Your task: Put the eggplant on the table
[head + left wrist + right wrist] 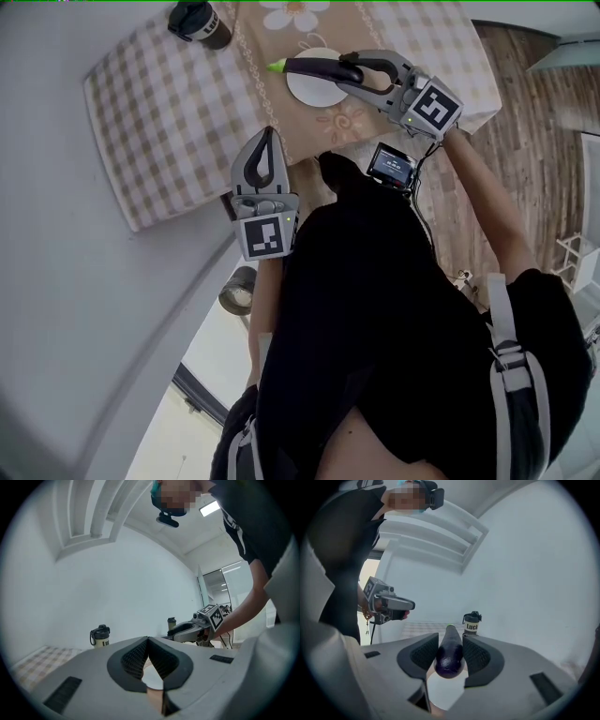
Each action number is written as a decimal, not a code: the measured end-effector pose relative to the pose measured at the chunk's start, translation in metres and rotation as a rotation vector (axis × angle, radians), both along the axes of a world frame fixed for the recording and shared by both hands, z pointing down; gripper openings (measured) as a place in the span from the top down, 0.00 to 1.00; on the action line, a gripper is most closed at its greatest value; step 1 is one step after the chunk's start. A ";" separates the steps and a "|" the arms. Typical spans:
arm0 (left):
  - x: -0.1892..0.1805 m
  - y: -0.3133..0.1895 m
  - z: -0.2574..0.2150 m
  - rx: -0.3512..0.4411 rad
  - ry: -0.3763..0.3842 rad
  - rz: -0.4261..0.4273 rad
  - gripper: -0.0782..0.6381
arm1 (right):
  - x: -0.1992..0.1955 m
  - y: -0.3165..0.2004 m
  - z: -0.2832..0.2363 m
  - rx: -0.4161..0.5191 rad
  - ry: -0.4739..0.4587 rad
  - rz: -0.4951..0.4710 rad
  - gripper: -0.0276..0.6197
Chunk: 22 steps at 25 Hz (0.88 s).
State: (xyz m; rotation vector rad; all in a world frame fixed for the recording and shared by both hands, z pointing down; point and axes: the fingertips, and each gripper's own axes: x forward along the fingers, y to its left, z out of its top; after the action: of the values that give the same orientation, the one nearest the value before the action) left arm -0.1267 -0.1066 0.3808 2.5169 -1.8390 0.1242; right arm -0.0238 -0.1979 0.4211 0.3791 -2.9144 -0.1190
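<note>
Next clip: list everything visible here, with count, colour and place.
eggplant: one, dark purple with a green tip, clamped in the right gripper, over the plate's edge
plate: one, white, on the table
mug: one, dark lid and pale body, table's far corner
table: one, beige checked cloth with a floral runner
screen device: one, black, near the person's chest
round grey object: one, on the floor; cannot tell what
right gripper: grey, shut on the eggplant
left gripper: grey, jaws together, empty, at the table's edge
</note>
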 end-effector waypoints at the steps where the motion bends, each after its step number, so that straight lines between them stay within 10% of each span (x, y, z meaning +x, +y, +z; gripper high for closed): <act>1: 0.000 -0.001 0.001 -0.003 -0.001 0.001 0.90 | 0.000 -0.002 0.006 -0.008 0.007 -0.010 0.70; 22: -0.011 -0.008 0.031 -0.104 -0.014 -0.032 0.90 | -0.008 -0.021 0.098 -0.132 0.146 -0.130 0.70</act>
State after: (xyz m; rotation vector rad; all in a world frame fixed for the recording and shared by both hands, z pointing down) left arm -0.1381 -0.1150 0.4115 2.4222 -1.8269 0.2304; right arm -0.0319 -0.2193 0.5188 0.1529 -2.7815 0.0255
